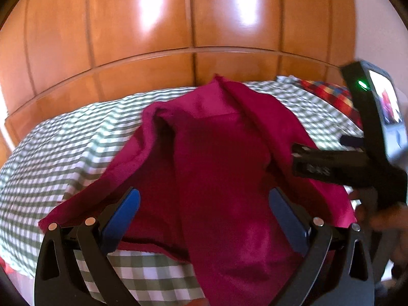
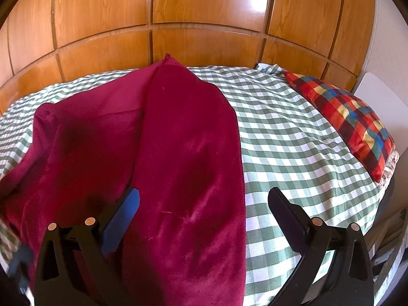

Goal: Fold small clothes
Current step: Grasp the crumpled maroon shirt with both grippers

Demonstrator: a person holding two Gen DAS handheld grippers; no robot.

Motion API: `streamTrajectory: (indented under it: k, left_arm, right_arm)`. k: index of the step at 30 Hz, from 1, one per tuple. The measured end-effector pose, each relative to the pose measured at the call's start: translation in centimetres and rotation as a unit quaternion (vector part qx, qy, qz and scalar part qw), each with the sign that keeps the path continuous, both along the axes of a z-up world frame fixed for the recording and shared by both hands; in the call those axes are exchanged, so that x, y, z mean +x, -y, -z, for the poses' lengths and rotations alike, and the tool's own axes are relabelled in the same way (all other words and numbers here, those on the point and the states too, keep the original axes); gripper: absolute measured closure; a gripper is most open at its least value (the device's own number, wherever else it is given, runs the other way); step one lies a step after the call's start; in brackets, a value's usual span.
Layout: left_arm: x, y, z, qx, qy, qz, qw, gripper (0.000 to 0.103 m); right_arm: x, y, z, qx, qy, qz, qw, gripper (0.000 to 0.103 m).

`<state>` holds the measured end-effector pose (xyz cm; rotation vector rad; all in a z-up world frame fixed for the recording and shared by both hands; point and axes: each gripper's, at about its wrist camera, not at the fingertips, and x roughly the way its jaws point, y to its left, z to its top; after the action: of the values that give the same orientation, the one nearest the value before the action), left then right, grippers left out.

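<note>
A dark red velvety garment [image 1: 216, 158] lies partly folded on the green-and-white checked bedspread [image 1: 71, 148]. In the left wrist view my left gripper [image 1: 204, 201] is open, its blue-padded fingers [image 1: 127, 211] spread over the near part of the cloth. My right gripper [image 1: 331, 163] shows at the right of that view, over the garment's right edge. In the right wrist view the garment [image 2: 183, 168] fills the left half and my right gripper [image 2: 204, 201] is open, its left finger [image 2: 127, 209] over the cloth and its right finger over the bedspread [image 2: 293, 137].
A red, blue and yellow checked pillow [image 2: 352, 119] lies at the bed's right end, also seen in the left wrist view [image 1: 329, 94]. A glossy wooden panelled wall [image 2: 178, 20] stands behind the bed. A white board [image 2: 382, 99] leans at far right.
</note>
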<state>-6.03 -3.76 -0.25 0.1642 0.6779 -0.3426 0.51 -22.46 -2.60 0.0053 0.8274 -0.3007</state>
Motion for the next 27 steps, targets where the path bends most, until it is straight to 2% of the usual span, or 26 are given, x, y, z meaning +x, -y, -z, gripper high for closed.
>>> streamTrajectory:
  k: [8,20,21,24,27]
  left_arm:
    - [-2.5,1.6,1.0,0.034,-0.005,0.084,0.9958,0.003]
    - [-3.5,3.1,3.2,0.077,-0.022,0.132,0.9881,0.005]
    - [-3.5,3.2,3.5,0.081,-0.024,0.134,0.9873,0.007]
    - [-3.6,3.5,4.3,0.1,-0.023,0.14,0.9848,0.024]
    - [-3.7,3.6,4.3,0.093,-0.029,0.16,0.9822,0.052]
  right_arm:
    - [0.0,-0.1,0.0,0.0,-0.001,0.0,1.0,0.003]
    - [0.1,-0.1,0.3,0.0,-0.011,-0.005,1.0,0.003]
    - [0.2,-0.1,0.4,0.0,-0.013,-0.006,1.0,0.003]
    - [0.4,0.1,0.8,0.009,-0.021,-0.013,1.0,0.003]
    - [0.8,0.6,1.3,0.038,-0.035,-0.029,0.998,0.003]
